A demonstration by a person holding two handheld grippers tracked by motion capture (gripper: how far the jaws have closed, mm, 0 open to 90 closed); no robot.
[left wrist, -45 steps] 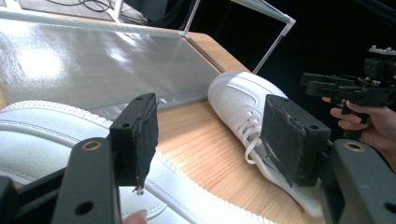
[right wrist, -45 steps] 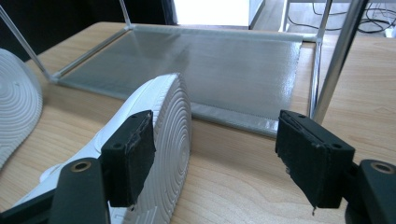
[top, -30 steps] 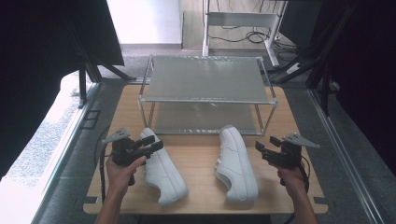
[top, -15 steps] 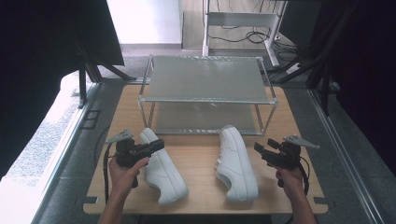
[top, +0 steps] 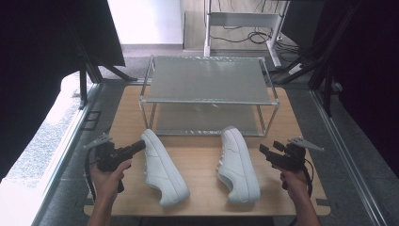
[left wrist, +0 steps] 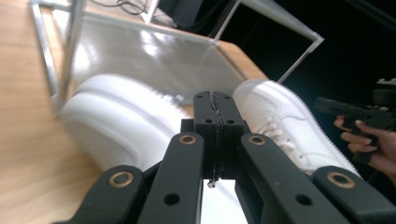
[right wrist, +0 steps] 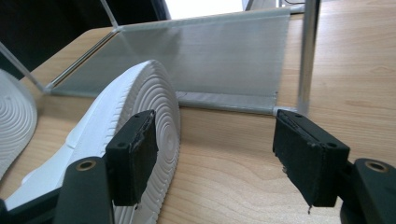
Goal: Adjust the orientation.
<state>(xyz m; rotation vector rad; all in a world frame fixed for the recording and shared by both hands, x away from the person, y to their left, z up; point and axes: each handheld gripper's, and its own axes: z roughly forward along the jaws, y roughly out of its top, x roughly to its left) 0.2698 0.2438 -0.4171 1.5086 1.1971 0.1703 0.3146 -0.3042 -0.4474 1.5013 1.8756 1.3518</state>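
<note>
While the two white sneakers lay on their sides on the wooden worktop (top: 197, 160), each hand held its tongs low beside one of them. The left tongs (top: 136, 147) sat at the left of the scene, their tips just beside the far end of the left sneaker (top: 162, 172); in the left gripper view the two black jaws stood pressed together with nothing between them, and that sneaker showed blurred right behind them. The right tongs (top: 263, 150) sat at the right, near the right sneaker (top: 239, 165) but apart from it; in the right gripper view their jaws stood wide apart, with the ribbed sole of that sneaker rising beside the left jaw and bare wood between the two. Both sneakers rested just near of the metal shoe rack (top: 209, 82), their far ends close to its lower shelf, their near ends toward the person. The rack's two mesh shelves carried nothing
</note>
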